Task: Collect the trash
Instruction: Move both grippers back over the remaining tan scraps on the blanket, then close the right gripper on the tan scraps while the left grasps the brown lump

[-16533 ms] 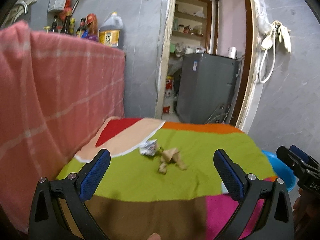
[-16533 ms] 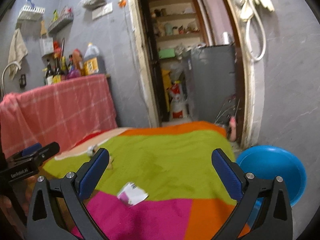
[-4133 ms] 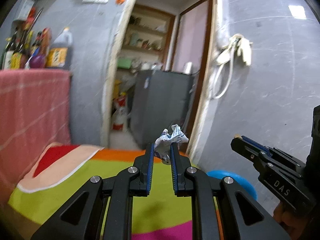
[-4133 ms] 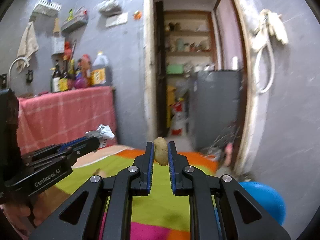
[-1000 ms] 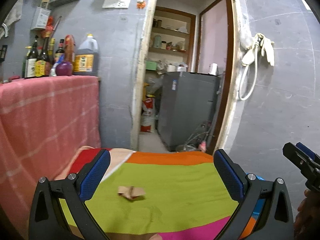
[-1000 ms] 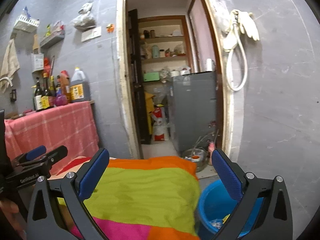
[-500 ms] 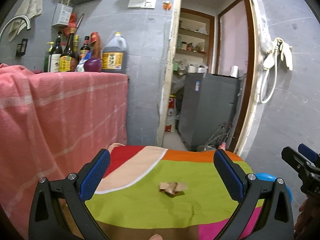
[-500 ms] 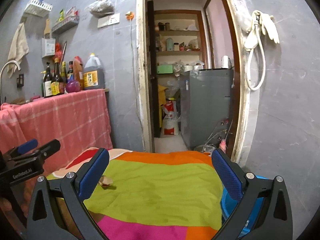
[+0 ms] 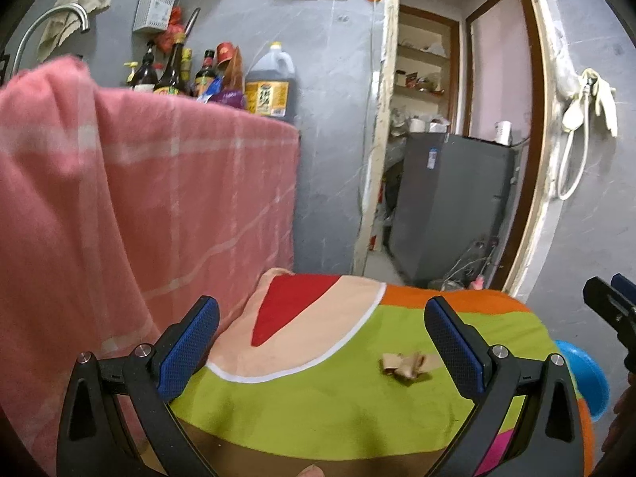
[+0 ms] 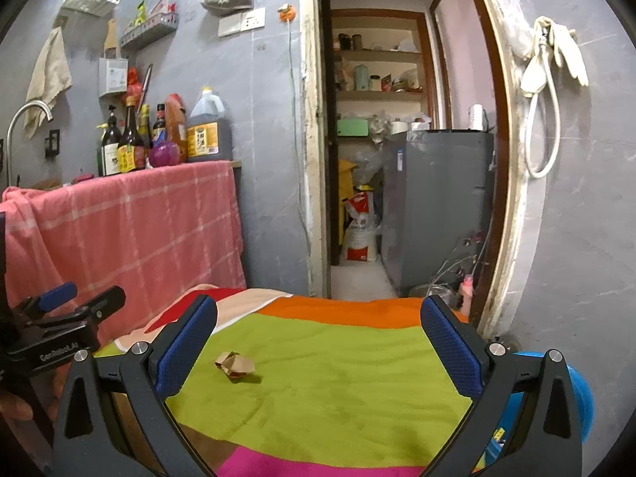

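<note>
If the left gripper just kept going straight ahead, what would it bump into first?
Probably the colourful cloth on the table: the open left gripper tilts down at it. The crumpled brown paper lies slightly right. Depth is uncertain.

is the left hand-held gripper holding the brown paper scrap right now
No, the left hand-held gripper is open and empty, and the brown paper scrap lies on the green part of the cloth between its fingers.

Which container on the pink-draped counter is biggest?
The plastic jug of dark liquid with the yellow label, at the doorway end of the row. It has a squat, wide body and a moulded handle; the bottles beside it are slim glass ones.
</note>
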`<state>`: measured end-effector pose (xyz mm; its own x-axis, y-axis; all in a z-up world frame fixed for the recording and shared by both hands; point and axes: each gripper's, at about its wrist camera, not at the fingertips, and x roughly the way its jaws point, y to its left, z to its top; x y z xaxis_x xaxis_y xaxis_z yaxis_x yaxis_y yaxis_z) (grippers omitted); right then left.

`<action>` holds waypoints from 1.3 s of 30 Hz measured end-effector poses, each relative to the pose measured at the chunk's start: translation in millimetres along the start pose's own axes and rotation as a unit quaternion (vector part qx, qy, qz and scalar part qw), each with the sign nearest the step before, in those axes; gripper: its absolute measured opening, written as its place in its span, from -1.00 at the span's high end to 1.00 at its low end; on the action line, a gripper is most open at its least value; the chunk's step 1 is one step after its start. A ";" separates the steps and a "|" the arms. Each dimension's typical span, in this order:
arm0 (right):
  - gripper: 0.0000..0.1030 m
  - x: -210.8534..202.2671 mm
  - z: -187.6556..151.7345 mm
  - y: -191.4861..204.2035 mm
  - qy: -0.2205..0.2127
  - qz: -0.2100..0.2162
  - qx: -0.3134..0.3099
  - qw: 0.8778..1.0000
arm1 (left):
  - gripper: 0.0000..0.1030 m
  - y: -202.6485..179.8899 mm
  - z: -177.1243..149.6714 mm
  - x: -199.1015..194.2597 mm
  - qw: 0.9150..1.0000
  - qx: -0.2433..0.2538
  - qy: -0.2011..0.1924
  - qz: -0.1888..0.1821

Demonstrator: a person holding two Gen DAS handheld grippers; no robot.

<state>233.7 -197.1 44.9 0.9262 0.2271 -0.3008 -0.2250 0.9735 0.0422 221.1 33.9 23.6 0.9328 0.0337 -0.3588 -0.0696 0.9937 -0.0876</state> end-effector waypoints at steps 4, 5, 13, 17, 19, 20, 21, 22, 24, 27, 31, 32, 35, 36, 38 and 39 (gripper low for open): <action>-1.00 14.9 -7.9 5.0 0.012 0.007 -0.004 1.000 | -0.97 7.4 -9.7 14.6 1.000 0.000 0.017 0.012; -1.00 19.2 -10.3 6.2 0.016 0.010 -0.005 1.000 | -0.97 9.0 -12.3 17.9 1.000 0.001 0.020 0.015; -1.00 46.6 -28.3 10.1 0.043 0.020 -0.011 0.999 | -0.97 15.7 -28.7 40.9 0.999 0.008 0.043 0.027; -1.00 59.6 -34.4 11.2 0.058 0.026 -0.017 0.998 | -0.97 19.0 -35.8 52.7 0.998 0.010 0.057 0.028; -1.00 67.3 -38.0 12.3 0.068 0.031 -0.021 0.997 | -0.97 21.1 -37.4 59.0 0.997 0.008 0.066 0.027; -1.00 70.7 -39.5 13.1 0.073 0.035 -0.022 0.996 | -0.97 22.4 -38.0 62.0 0.997 0.007 0.072 0.025; -1.00 74.6 -40.9 14.0 0.079 0.040 -0.022 0.996 | -0.97 23.6 -39.0 66.0 0.996 0.004 0.082 0.023; -1.00 78.9 -42.3 14.7 0.087 0.047 -0.022 0.995 | -0.97 25.1 -39.8 70.0 0.996 0.002 0.091 0.020; -1.00 86.6 -45.8 17.8 0.102 0.060 -0.028 0.993 | -0.97 26.7 -39.3 77.3 0.994 -0.001 0.105 0.015; -0.98 100.5 -50.8 24.7 0.133 0.069 -0.042 0.988 | -0.97 26.7 -39.7 87.2 0.992 0.001 0.128 0.008; -0.74 113.4 -56.1 29.8 0.169 0.094 -0.041 0.980 | -0.97 22.7 -40.9 96.2 0.988 0.014 0.153 0.013; -0.66 117.1 -57.4 30.9 0.179 0.100 -0.041 0.978 | -0.97 22.2 -41.1 98.9 0.987 0.016 0.158 0.013; -0.58 128.5 -60.7 35.8 0.205 0.116 -0.042 0.971 | -0.97 21.8 -43.8 101.3 0.985 0.019 0.172 0.015; -0.56 131.2 -61.3 37.7 0.212 0.122 -0.043 0.969 | -0.97 22.5 -44.5 102.0 0.984 0.017 0.174 0.015; -0.49 137.1 -62.1 42.0 0.225 0.133 -0.042 0.964 | -0.97 23.9 -45.4 102.5 0.984 0.015 0.179 0.018; -0.47 140.1 -62.7 43.4 0.230 0.137 -0.041 0.963 | -0.96 24.3 -46.2 103.1 0.983 0.014 0.181 0.018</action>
<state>334.8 -124.8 -55.1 0.6004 0.4202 -0.6805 -0.4828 0.8687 0.1105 299.3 56.6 -58.5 0.7426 0.0338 -0.6688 -0.0859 0.9953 -0.0450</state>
